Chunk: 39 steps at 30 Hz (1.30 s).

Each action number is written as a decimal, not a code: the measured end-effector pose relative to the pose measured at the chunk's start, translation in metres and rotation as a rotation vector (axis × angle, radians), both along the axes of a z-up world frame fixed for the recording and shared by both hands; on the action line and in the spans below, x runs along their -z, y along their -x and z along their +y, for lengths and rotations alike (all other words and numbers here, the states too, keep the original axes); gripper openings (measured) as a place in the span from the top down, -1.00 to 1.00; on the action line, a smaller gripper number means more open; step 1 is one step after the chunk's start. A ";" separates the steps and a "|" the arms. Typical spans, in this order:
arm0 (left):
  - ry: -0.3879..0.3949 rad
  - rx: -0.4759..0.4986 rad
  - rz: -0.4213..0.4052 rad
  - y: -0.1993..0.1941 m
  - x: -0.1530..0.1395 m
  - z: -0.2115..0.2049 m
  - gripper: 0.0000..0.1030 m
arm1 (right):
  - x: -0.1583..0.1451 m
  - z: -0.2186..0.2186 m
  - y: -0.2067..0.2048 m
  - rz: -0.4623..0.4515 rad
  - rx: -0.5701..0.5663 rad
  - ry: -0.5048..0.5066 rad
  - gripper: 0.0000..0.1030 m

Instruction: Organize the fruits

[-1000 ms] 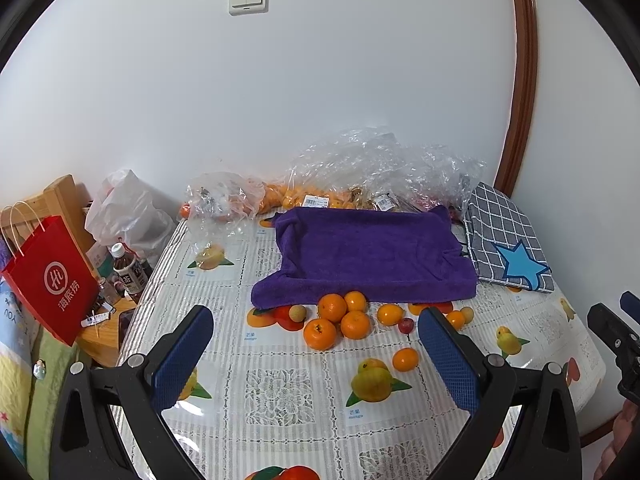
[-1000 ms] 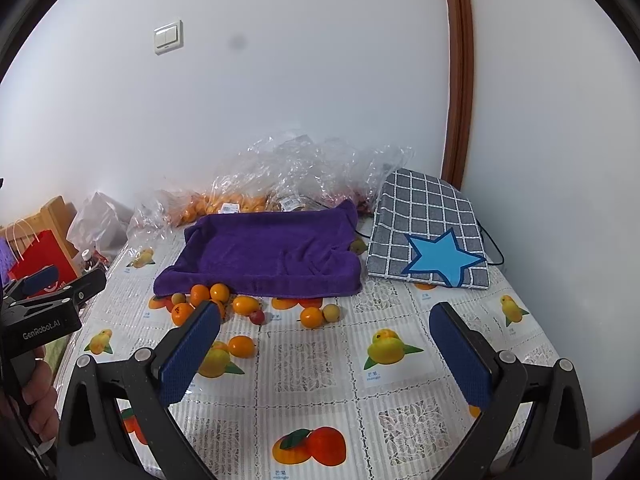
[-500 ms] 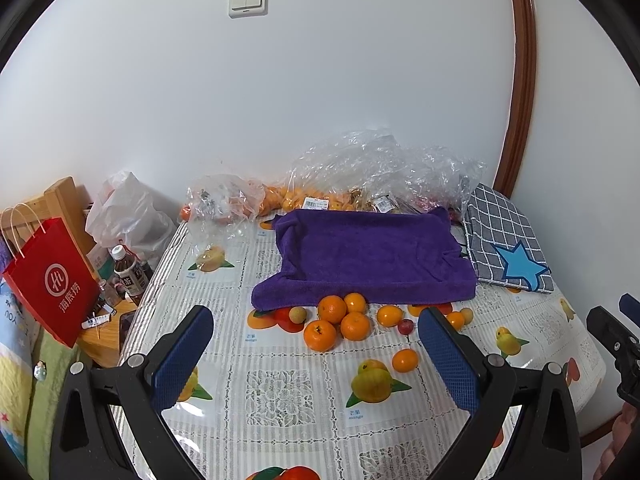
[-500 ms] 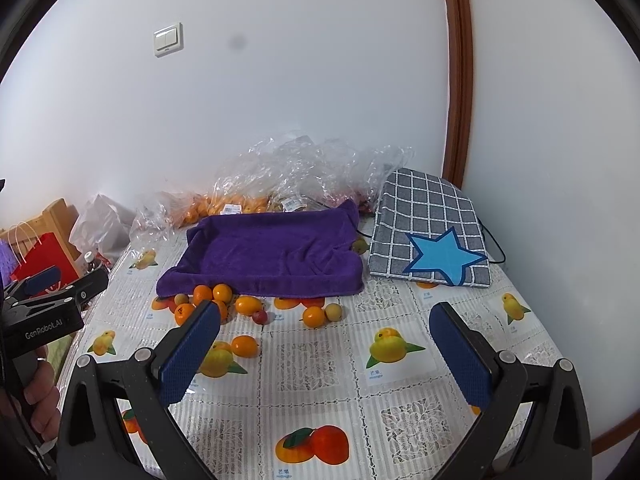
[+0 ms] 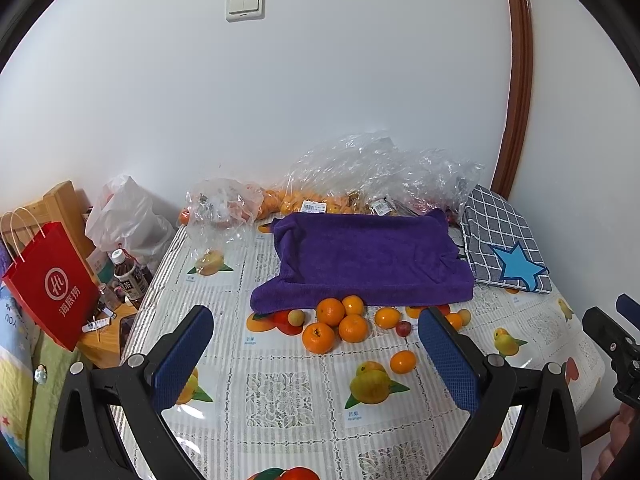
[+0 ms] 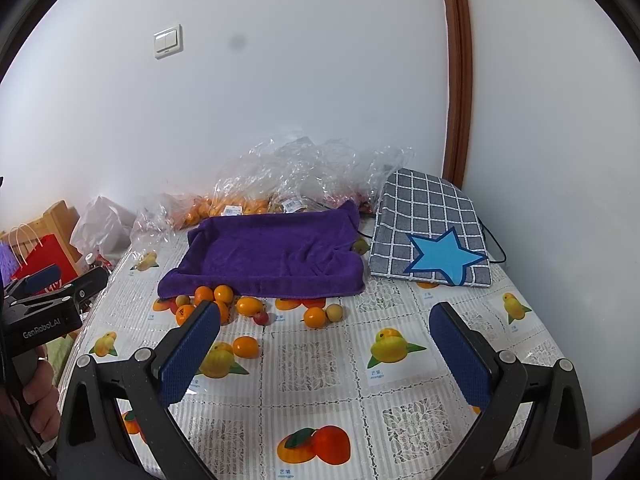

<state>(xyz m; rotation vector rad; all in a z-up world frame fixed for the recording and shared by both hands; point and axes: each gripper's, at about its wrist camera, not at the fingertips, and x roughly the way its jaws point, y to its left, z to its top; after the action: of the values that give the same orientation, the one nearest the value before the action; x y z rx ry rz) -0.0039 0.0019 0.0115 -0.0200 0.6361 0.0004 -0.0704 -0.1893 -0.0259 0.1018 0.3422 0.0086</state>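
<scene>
Both grippers were released and empty. Left gripper [image 5: 314, 354] had its jaws spread wide, hovering above the table [image 5: 280, 392] short of the fruit. Right gripper [image 6: 326, 350] was the same: jaws wide apart, nothing between the blue pads [image 6: 190, 354].

Loose fruit sat in a cluster along the near edge of the purple towel [image 5: 368, 260]: several oranges [image 5: 330, 312], touching one another, a small red fruit [image 5: 404, 328] just beside them, a pale round one [image 5: 297, 317] at the towel's left corner. One orange [image 5: 403, 362] lay apart, nearer the grippers.

Clear plastic bags [image 5: 376, 176] holding more oranges were against the wall behind the towel. Checked cushion with blue star [image 6: 430, 236] sat right of the towel. Red paper bag [image 5: 52, 284] stood off the table's left side.
</scene>
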 end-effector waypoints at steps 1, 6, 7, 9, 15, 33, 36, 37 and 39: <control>0.000 0.000 0.000 0.000 0.000 0.000 -1.00 | 0.000 0.000 0.000 0.001 0.001 0.000 -0.99; 0.001 0.000 -0.002 0.001 0.000 -0.001 -1.00 | 0.000 0.000 0.000 0.001 0.001 -0.001 -0.99; 0.000 0.000 -0.003 0.001 -0.001 -0.001 -1.00 | 0.000 0.000 0.000 0.000 0.000 -0.002 -0.99; -0.002 0.000 -0.004 0.001 -0.001 -0.001 -1.00 | 0.000 0.000 0.000 0.000 0.002 0.000 -0.99; 0.001 0.000 -0.004 0.001 0.000 -0.001 -1.00 | 0.001 0.000 -0.001 0.000 0.000 0.000 -0.99; -0.024 -0.015 -0.007 -0.002 0.004 0.005 -1.00 | 0.004 0.003 -0.003 -0.010 -0.005 0.002 -0.99; -0.027 -0.016 -0.005 -0.004 0.010 0.006 -1.00 | 0.006 0.004 -0.008 0.003 -0.009 0.001 -0.99; -0.026 -0.016 -0.004 -0.004 0.012 0.006 -1.00 | 0.007 0.003 -0.011 0.009 -0.011 0.000 -0.99; -0.023 -0.016 0.002 -0.008 0.016 0.008 -1.00 | 0.009 0.004 -0.016 0.017 -0.010 -0.001 -0.99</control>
<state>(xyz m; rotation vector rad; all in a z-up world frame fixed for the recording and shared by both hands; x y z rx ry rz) 0.0045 0.0101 -0.0045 -0.0033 0.6375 0.0230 -0.0549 -0.1855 -0.0347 0.1013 0.3600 0.0179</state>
